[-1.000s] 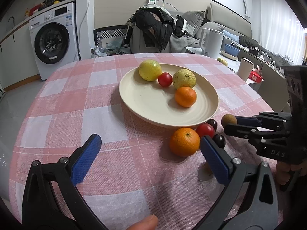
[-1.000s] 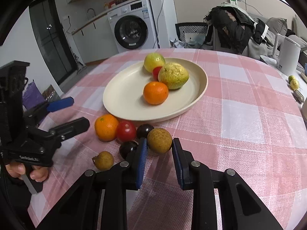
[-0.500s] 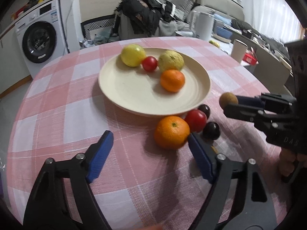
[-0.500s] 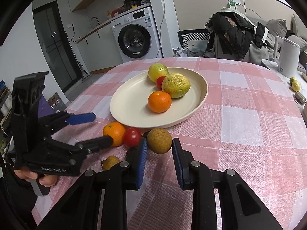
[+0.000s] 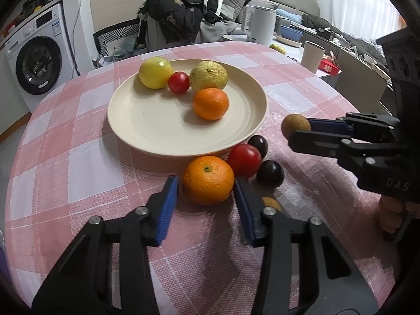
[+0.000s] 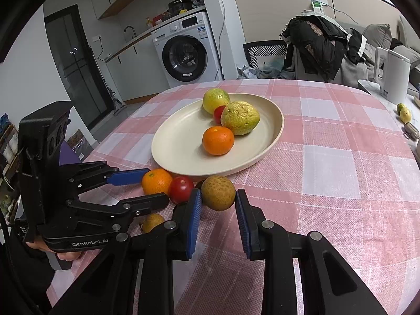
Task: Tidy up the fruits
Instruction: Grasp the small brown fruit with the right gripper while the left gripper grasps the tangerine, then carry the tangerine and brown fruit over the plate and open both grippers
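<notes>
Fruit-sorting at a round surface point(image 5: 78, 157) under a pink checked cloth. The cream plate point(image 5: 147, 128) already carries a yellow-green fruit point(image 5: 155, 72), a cherry tomato point(image 5: 178, 82), a wrinkled yellow citrus point(image 5: 208, 76) and a mandarin point(image 5: 210, 103); judging by this, the plate is the collecting place, and the loose fruit lies close against its near rim within easy reach.

The left gripper point(image 5: 206, 191) straddles the loose mandarin point(image 5: 208, 179), which rests on the cloth. Its jaws are closing with the mandarin between them; a sliver of cloth shows on the left side, so the pads do not yet press. The right gripper point(image 6: 218, 210) is clamped on a small brown round fruit point(image 6: 218, 192), held clear of the cloth, probably bound for the plate.

A loose tomato point(image 5: 244, 160) touches the mandarin, with two dark plums point(image 5: 270, 173) just beside it. The farther plum is mostly hidden in the right wrist view. Another small brown fruit point(image 6: 153, 222) is half covered by gripper fingers in both views; its kind cannot be made out.
</notes>
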Available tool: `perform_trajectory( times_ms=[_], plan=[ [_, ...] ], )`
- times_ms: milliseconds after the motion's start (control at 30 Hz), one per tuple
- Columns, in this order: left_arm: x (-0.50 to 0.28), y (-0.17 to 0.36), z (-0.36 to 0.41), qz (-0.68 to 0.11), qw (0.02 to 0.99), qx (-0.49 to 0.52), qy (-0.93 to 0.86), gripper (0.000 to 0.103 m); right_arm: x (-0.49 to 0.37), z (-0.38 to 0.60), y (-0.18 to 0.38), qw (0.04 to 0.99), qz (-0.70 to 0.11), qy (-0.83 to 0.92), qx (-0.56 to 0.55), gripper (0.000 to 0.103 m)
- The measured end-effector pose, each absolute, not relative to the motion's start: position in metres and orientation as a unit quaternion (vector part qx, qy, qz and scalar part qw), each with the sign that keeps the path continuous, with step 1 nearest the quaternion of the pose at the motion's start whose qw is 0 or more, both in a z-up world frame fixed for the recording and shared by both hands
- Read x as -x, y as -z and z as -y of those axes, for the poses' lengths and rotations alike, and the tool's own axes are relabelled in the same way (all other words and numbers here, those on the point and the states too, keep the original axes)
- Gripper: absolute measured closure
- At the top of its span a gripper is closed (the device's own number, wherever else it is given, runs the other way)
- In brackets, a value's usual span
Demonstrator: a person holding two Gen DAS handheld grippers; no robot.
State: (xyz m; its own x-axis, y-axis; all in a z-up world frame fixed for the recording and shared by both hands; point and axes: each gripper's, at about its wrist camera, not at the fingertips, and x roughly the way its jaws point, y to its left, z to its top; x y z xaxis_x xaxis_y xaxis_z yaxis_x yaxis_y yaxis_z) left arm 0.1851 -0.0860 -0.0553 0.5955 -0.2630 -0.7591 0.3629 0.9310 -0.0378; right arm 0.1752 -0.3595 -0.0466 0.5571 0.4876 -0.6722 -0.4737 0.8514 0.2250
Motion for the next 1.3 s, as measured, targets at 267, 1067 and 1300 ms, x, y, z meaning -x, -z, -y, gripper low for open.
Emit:
perform_trajectory(
  times_ms=[267, 1067, 1300],
  plan=[
    [-0.184, 0.053, 0.081, -0.41, 0.893, -0.058, 0.174, 0.067, -0.176, 0.36, 0.046, 0.882, -0.385, -0.272, -0.012, 0.076],
    [-0.141, -0.025, 0.021, -0.344, 0.929, -0.036, 0.132, 0.067, -0.17, 0.402, -0.013, 0.906, -0.329, -0.258, -0.065, 0.076],
    [-0.141, -0.038, 0.009, -0.337, 0.933, -0.028, 0.12, 0.067, -0.168, 0.417, -0.027, 0.913, -0.321, -0.246, -0.057, 0.076]
  ],
)
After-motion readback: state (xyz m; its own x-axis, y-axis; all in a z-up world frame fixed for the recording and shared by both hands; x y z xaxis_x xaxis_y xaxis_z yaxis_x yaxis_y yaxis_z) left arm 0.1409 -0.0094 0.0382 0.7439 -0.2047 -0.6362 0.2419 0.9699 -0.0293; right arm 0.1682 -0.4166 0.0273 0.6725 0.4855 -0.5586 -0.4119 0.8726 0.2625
